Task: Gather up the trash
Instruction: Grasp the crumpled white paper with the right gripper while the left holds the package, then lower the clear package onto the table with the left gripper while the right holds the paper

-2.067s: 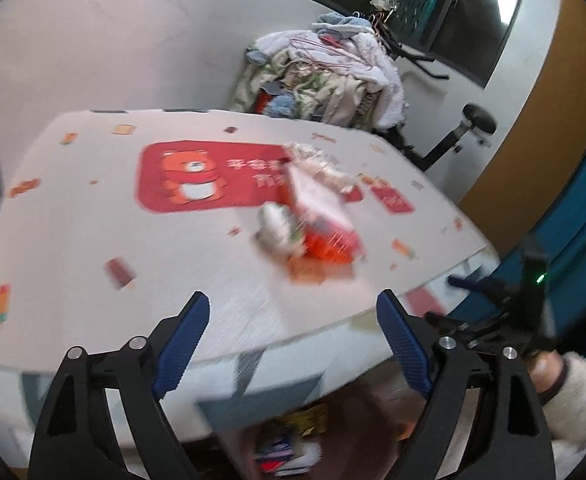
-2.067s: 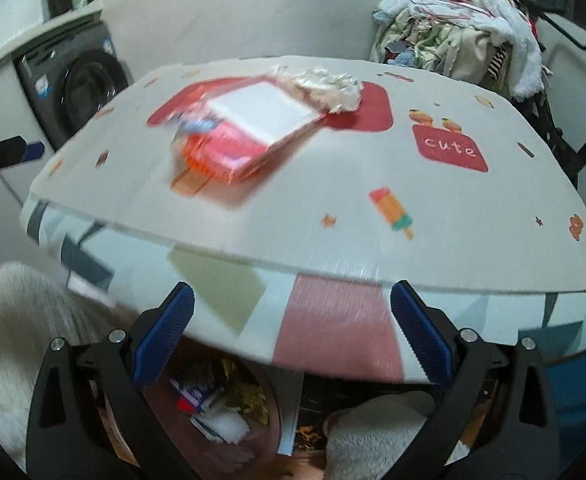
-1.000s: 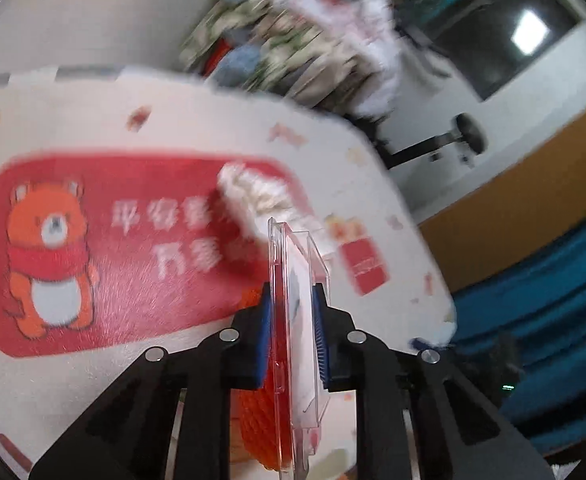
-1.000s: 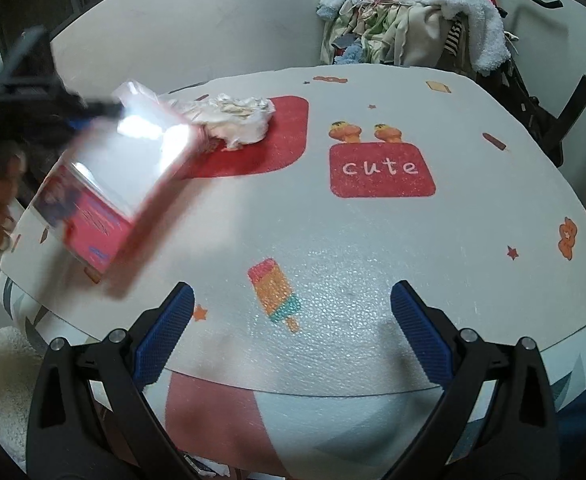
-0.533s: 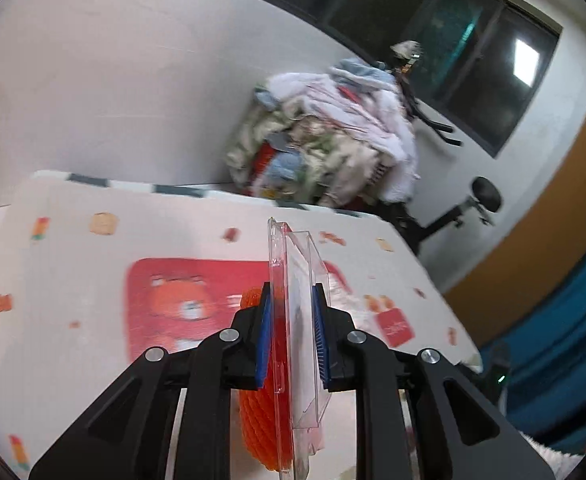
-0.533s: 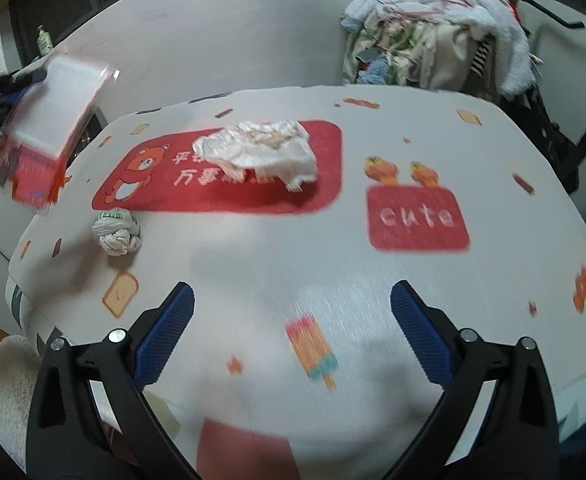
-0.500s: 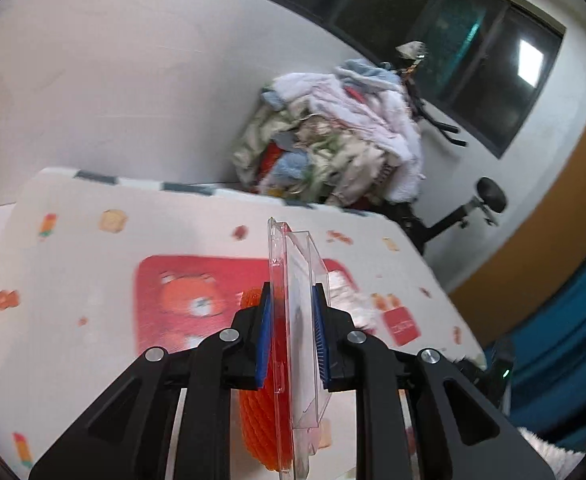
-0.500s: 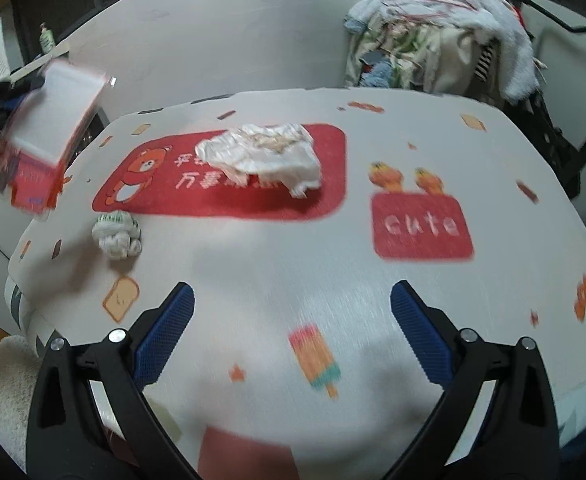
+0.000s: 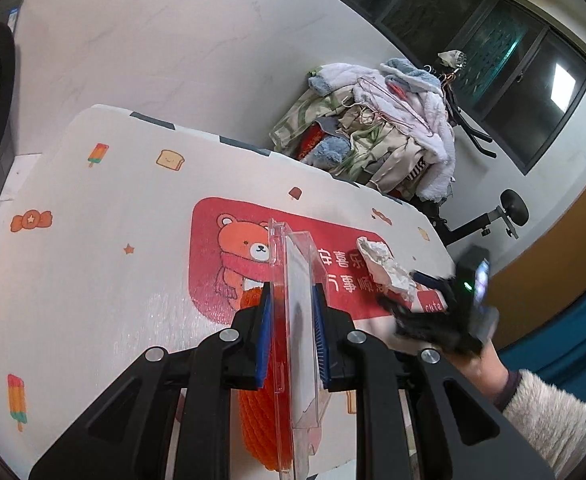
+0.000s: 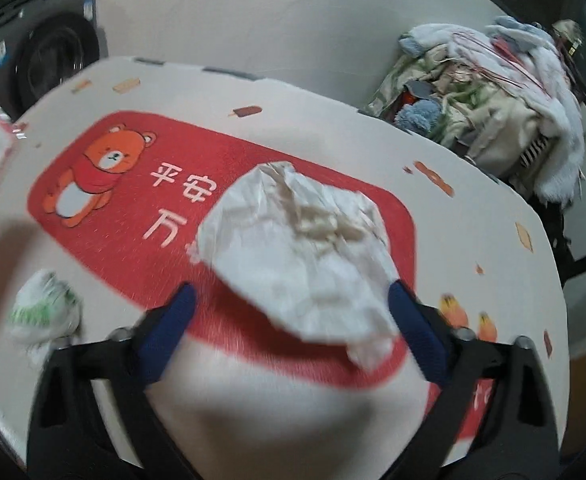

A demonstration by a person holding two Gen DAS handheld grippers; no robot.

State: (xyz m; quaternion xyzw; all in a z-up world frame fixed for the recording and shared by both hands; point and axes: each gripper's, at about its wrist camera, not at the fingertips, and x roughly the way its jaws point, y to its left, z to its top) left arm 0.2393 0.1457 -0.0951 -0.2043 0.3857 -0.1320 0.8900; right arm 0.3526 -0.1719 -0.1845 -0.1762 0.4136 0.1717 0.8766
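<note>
Your left gripper (image 9: pixel 291 334) is clamped narrow on a clear plastic package (image 9: pixel 295 320) with an orange net (image 9: pixel 259 420) hanging against it, held upright on edge above the table (image 9: pixel 93 280) and lifted clear of it. Your right gripper (image 10: pixel 289 320) points down at a crumpled white paper wrapper (image 10: pixel 301 252), which lies on the red bear panel (image 10: pixel 105 184) of the tablecloth; its jaws are closing, with the wrapper between them, and the blue pads do not yet seem to press on it, the right one at most brushing its edge, though the blurred picture leaves some doubt. A small green-and-white wad (image 10: pixel 43 312) sits on the cloth just to the left of that gripper, apart from the wrapper. The risks, as a judgement: the wrapper is light and springy, so the pads may catch only a loose flap and it could tear free or slip out when you lift; closing too low may pinch the tablecloth and drag it. The clear package is smooth and gripped near one end, so a quick swing could let it pivot or slide, and the net may not be held by the pads at all and could drop away. The small wad could be nudged off the near edge as you move. As for containers, no bin or bag shows in either view, so where the trash goes cannot be told; the clear package seems to hold a white insert, contents otherwise unclear.
</note>
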